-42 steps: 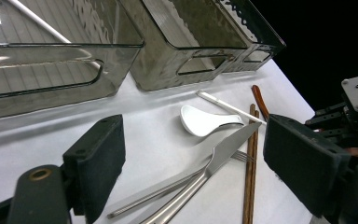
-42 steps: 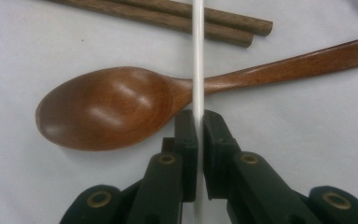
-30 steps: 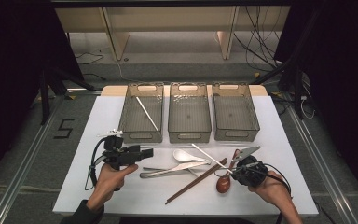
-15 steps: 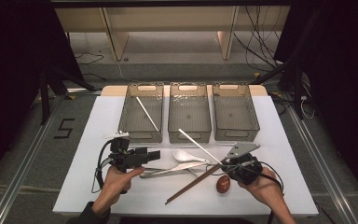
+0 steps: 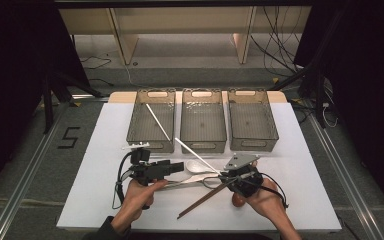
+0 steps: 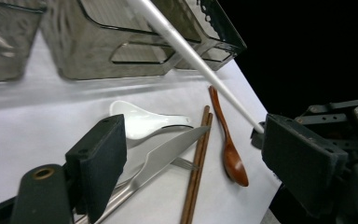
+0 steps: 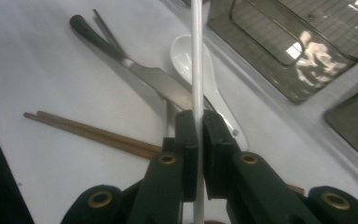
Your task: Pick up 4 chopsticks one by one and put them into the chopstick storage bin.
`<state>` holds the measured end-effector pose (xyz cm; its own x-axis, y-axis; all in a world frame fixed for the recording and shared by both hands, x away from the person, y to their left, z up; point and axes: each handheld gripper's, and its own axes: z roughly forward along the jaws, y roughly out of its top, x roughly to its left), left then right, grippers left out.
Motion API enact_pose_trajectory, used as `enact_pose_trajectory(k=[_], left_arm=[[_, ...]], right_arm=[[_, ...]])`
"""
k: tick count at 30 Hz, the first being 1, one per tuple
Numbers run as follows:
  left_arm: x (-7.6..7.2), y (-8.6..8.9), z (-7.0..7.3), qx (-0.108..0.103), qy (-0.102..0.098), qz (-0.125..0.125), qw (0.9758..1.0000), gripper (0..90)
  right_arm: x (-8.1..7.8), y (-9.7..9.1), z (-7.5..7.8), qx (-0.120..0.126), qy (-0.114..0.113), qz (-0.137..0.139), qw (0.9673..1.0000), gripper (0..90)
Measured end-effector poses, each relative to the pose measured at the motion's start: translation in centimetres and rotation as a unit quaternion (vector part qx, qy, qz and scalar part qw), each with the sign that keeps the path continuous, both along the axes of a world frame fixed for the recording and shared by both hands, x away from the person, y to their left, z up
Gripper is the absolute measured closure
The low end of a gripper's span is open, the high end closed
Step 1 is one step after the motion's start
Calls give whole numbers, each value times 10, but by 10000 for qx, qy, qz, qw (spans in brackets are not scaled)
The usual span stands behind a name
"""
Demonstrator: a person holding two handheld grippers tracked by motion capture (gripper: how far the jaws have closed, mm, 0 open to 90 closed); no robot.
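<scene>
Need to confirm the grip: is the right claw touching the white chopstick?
Touching. The right gripper view shows the right claw shut on the white chopstick, both pads pressed against it.

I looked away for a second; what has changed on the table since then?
The right gripper, shut on the thin white chopstick, carried it up and toward the grey bins. The left gripper, jaws open, slid right toward the cutlery. The white ceramic spoon and brown wooden chopsticks stayed put.
</scene>
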<state>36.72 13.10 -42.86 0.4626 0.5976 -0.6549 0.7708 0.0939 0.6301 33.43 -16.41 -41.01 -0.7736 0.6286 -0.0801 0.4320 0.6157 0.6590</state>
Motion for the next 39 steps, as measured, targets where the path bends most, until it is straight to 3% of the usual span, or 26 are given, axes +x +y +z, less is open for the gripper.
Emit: enact_pose_trajectory(k=[15,21,39], left_arm=[[5,-28,-6,-360,264,-44,9990,295],[7,-30,-12,-536,356,-2,9979,397],[10,-21,-14,-992,354,220,9942,718]], right_arm=[[-3,19,-5,236,10,222,9995,866],[-4,23,-5,328,2,254,9991,866],[-5,22,-7,574,10,346,9977,861]])
